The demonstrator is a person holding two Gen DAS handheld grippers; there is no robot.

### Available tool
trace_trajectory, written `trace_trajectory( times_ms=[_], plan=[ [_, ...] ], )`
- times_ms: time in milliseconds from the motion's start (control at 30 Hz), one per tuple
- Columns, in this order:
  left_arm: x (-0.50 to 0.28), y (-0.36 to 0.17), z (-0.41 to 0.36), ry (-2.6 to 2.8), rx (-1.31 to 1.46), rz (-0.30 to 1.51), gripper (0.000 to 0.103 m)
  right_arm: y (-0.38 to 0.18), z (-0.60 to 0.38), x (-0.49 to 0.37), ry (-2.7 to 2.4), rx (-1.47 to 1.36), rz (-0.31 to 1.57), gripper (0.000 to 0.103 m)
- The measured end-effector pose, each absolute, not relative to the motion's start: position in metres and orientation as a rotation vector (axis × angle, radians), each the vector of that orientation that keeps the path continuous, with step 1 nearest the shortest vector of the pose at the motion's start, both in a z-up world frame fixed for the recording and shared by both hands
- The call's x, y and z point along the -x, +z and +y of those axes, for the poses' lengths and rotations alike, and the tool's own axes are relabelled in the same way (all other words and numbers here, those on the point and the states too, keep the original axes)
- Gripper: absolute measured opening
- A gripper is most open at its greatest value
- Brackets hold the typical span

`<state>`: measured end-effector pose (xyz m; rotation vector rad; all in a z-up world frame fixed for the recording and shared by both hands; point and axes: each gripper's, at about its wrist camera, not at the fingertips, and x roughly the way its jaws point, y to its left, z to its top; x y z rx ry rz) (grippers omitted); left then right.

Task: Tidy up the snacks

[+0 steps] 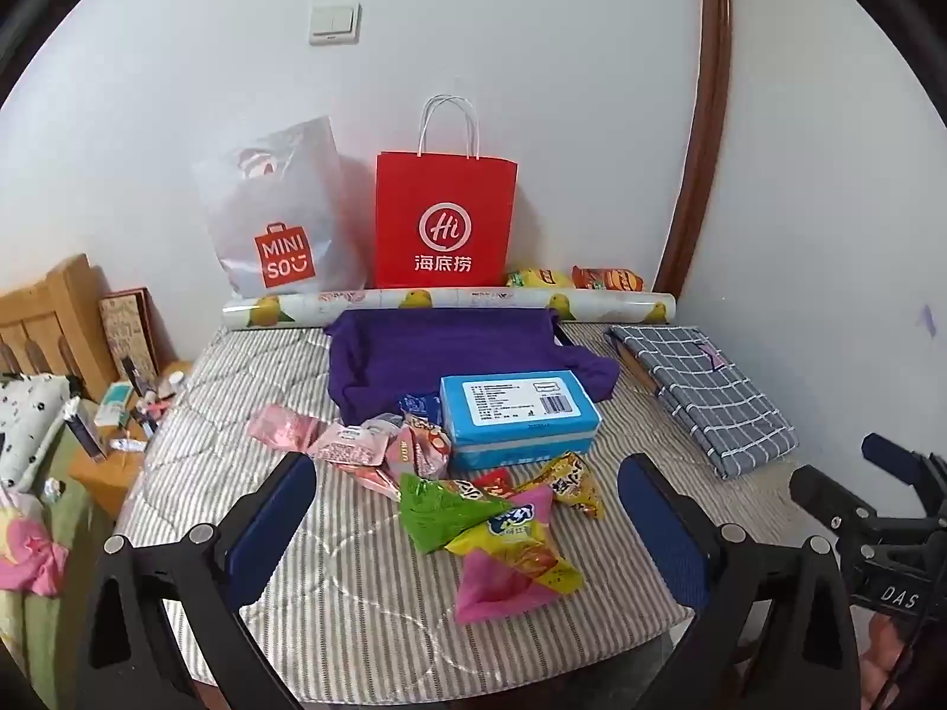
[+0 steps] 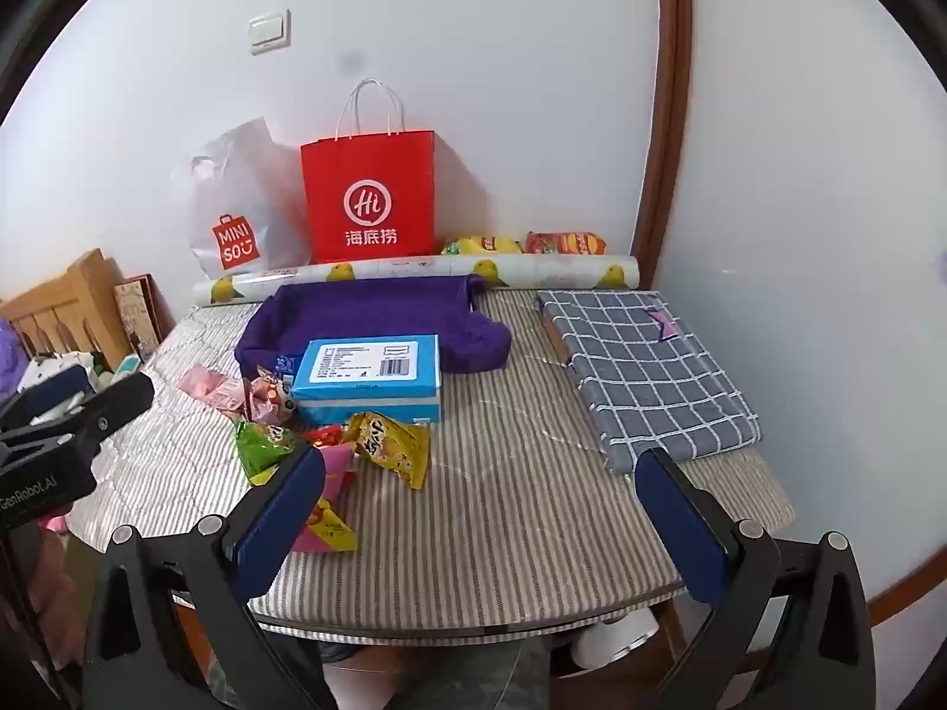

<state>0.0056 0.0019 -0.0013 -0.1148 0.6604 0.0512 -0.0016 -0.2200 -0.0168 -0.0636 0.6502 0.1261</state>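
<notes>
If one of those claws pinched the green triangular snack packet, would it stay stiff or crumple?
The green packet would probably crumple: its shiny film looks thin and puffed. It likely weighs little, and could slide off the yellow packet beside it.

White wall (image 1: 532,29), light switch (image 1: 334,23), brown door frame (image 1: 707,118), wooden headboard (image 1: 47,307)

Snack packets (image 1: 473,509) heaped on desk (image 1: 355,591), just before box (image 1: 518,414). Behind, cloth bin (image 1: 414,355), then paper roll (image 1: 450,303). Folded cloth (image 1: 704,390) right.
</notes>
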Motion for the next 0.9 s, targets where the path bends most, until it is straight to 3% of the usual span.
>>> trace_trajectory(
  times_ms=[900],
  plan=[
    [0.016, 0.018, 0.004, 0.061, 0.103, 0.581, 0.103, -0.012, -0.224, 0.014, 0.116, 0.023, 0.666, 0.103]
  ],
)
